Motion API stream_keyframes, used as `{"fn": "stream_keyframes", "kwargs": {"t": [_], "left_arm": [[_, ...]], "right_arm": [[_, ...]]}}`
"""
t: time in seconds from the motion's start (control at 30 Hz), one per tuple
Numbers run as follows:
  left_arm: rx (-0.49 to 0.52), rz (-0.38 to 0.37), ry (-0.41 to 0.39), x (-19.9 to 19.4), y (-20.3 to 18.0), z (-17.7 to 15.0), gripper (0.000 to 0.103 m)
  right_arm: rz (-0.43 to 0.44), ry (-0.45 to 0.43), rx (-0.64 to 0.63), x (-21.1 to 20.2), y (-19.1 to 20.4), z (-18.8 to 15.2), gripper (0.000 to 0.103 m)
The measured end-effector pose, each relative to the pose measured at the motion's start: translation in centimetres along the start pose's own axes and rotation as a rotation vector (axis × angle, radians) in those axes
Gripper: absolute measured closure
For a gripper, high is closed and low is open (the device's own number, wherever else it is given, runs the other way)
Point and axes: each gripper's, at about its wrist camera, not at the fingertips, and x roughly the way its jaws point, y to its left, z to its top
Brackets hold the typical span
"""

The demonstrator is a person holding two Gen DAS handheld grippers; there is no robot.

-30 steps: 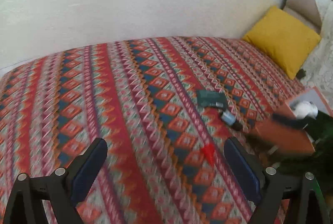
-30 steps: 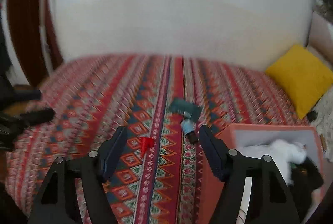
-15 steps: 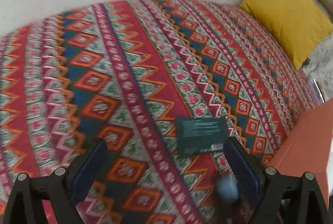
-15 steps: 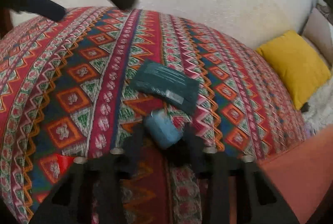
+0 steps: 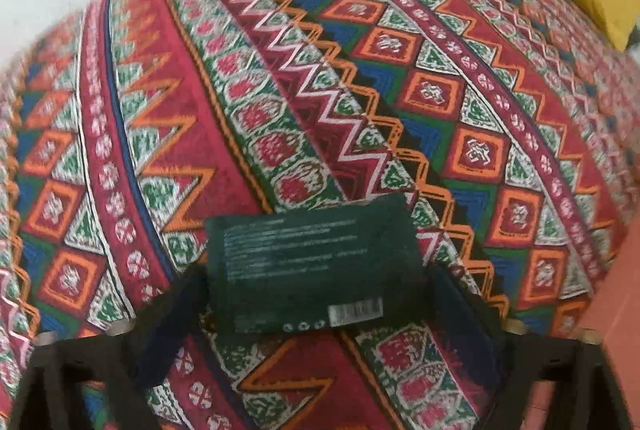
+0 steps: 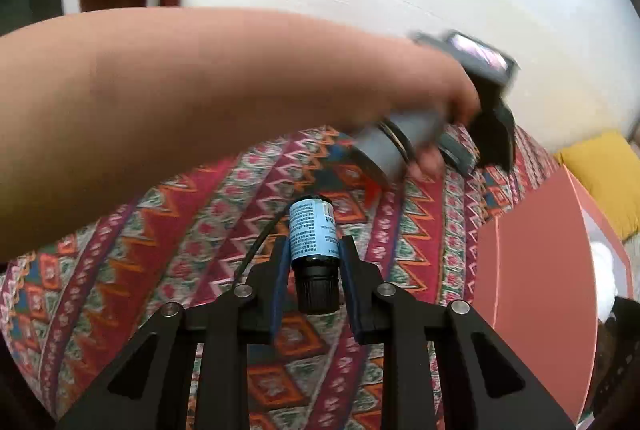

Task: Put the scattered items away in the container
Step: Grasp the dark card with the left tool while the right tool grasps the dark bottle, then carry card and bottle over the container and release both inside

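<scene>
small dark bottle (image 6: 314, 246) with blue label is pinched between right gripper (image 6: 312, 262) pads, lower centre of frame. dark green packet (image 5: 312, 266) is seen lying flat on patterned bedspread (image 5: 280, 90), lower centre, straddled by left gripper (image 5: 316, 314), jaws closing. orange container (image 6: 536, 290) at right edge.

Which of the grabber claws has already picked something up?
The right gripper. It is squeezed shut on the little bottle with the blue label. The left gripper is only closing around the dark green packet, which lies flat on the blanket.
</scene>
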Motion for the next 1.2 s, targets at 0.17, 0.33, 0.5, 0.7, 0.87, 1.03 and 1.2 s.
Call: {"fn": "stream_keyframes", "kwargs": {"t": [0.17, 0.33, 0.5, 0.7, 0.87, 1.03, 1.2], "left_arm": [[-0.013, 0.004, -0.046, -3.5, 1.5, -1.7, 0.079], [-0.034, 0.001, -0.111, -9.4, 4.8, -5.3, 0.097], [-0.055, 0.017, -0.214, -17.2, 2.6, -7.8, 0.097], [-0.046, 0.013, -0.365, -27.1, -2.0, -11.4, 0.097], [-0.002, -0.013, -0.499, -34.1, -6.0, -13.5, 0.097], [0.131, -0.101, -0.586, -38.0, -14.2, -12.7, 0.096], [0.285, -0.216, -0.559, -37.2, -23.1, -10.4, 0.096]], "right_arm": [[0.038, -0.002, 0.013, -0.4, -0.8, 0.2, 0.077], [0.009, -0.07, 0.049, -2.7, -2.8, 0.7, 0.077], [-0.005, -0.121, 0.083, -5.6, -3.5, 0.5, 0.077], [-0.005, -0.19, 0.111, -9.7, -3.9, -0.2, 0.077], [-0.031, -0.321, 0.165, -15.9, -5.8, -1.3, 0.077], [-0.112, -0.515, 0.293, -24.5, -9.7, -2.4, 0.077], [-0.289, -0.657, 0.482, -32.1, -17.0, -5.2, 0.077]]}}
